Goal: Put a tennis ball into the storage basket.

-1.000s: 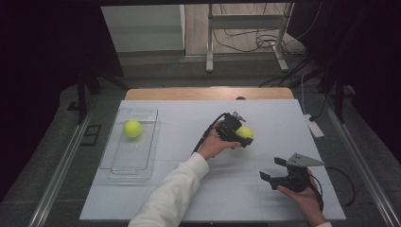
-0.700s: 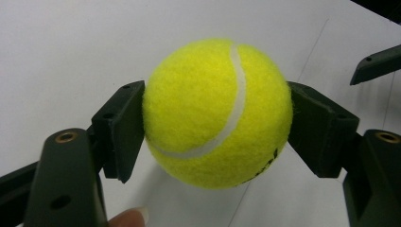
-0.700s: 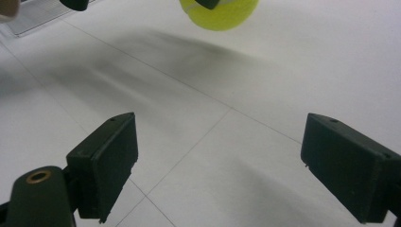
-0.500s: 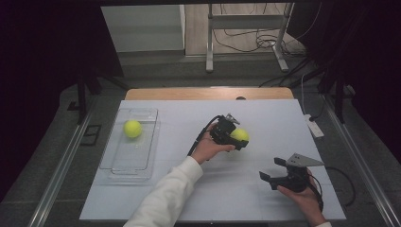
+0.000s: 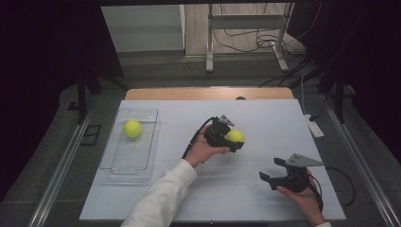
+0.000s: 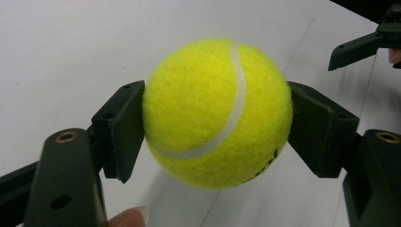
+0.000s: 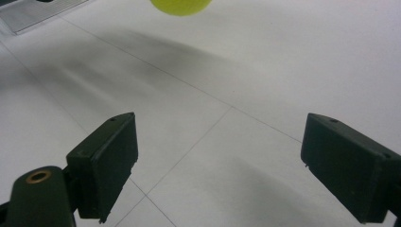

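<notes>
A yellow tennis ball (image 5: 235, 136) is clamped between the black jaws of my left gripper (image 5: 230, 140), which hovers over the middle of the white table. Up close, the ball (image 6: 217, 112) sits squeezed between both pads (image 6: 122, 127), with the table below it. A second tennis ball (image 5: 133, 128) lies in the clear tray (image 5: 124, 163) at the left. My right gripper (image 5: 272, 170) rests near the table's front right, jaws wide apart with nothing between them. In its own view the right gripper (image 7: 220, 161) faces bare table, with the held ball (image 7: 181, 6) at the top edge.
A white power strip (image 5: 314, 126) lies at the table's right edge. A wooden strip (image 5: 208, 93) borders the far side. The other gripper's jaw (image 6: 364, 45) shows at the top right of the left gripper view.
My left gripper has moved to the left across the table with the tennis ball in it. The right gripper has stayed in place.
</notes>
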`<state>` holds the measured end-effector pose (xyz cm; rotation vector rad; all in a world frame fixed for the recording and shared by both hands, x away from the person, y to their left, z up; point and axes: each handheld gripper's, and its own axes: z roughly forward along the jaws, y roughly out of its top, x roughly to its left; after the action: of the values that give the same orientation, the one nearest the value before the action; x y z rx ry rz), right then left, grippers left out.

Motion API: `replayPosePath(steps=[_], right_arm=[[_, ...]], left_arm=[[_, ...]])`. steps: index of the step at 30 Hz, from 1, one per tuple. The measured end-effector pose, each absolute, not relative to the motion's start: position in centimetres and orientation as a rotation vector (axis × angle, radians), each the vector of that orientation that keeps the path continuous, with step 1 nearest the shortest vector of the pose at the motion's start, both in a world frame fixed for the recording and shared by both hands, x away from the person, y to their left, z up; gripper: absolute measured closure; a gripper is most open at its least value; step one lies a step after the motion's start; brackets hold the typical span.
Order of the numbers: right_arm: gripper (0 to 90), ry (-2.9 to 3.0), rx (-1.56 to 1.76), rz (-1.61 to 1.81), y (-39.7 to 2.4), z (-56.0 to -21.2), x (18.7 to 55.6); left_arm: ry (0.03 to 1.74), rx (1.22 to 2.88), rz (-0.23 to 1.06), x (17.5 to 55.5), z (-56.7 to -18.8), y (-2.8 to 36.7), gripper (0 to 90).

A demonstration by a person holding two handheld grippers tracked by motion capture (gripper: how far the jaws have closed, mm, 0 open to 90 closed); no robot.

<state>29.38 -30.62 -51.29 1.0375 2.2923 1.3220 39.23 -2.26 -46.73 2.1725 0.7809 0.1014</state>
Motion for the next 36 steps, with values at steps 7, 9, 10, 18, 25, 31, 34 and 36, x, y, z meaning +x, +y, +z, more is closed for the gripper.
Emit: replayPosePath(steps=[7, 9, 10, 18, 25, 31, 34, 36], right_arm=[[12.6, 2.293, 1.038, 1.319, -30.6, -51.3, 29.4], [12.6, 2.293, 1.038, 1.319, -30.6, -51.3, 29.4], [12.6, 2.294, 1.038, 1.318, -30.6, -51.3, 29.4], [12.5, 2.296, 1.039, 1.310, -30.5, -51.3, 29.4], [12.6, 2.295, 1.039, 1.308, -30.5, -51.3, 29.4], [12.6, 2.295, 1.040, 1.306, -30.5, -51.4, 29.4], [12.6, 2.296, 1.039, 1.307, -30.4, -51.4, 29.4], [12.5, 2.296, 1.040, 1.306, -30.4, -51.4, 29.4]], left_arm=[[0.784, 2.152, 0.115, 38.6, -46.6, -1.5, 26.9], [0.784, 2.150, 0.117, 38.5, -46.6, -1.3, 26.9], [0.781, 2.151, 0.120, 38.3, -46.5, -1.2, 26.9], [0.771, 2.141, 0.126, 37.4, -46.4, -0.5, 27.0], [0.769, 2.137, 0.127, 36.8, -46.4, 0.1, 26.9], [0.766, 2.134, 0.131, 36.4, -46.4, 0.6, 27.0], [0.774, 2.129, 0.132, 36.2, -46.5, 0.9, 27.0], [0.777, 2.125, 0.131, 36.0, -46.5, 1.1, 27.0]])
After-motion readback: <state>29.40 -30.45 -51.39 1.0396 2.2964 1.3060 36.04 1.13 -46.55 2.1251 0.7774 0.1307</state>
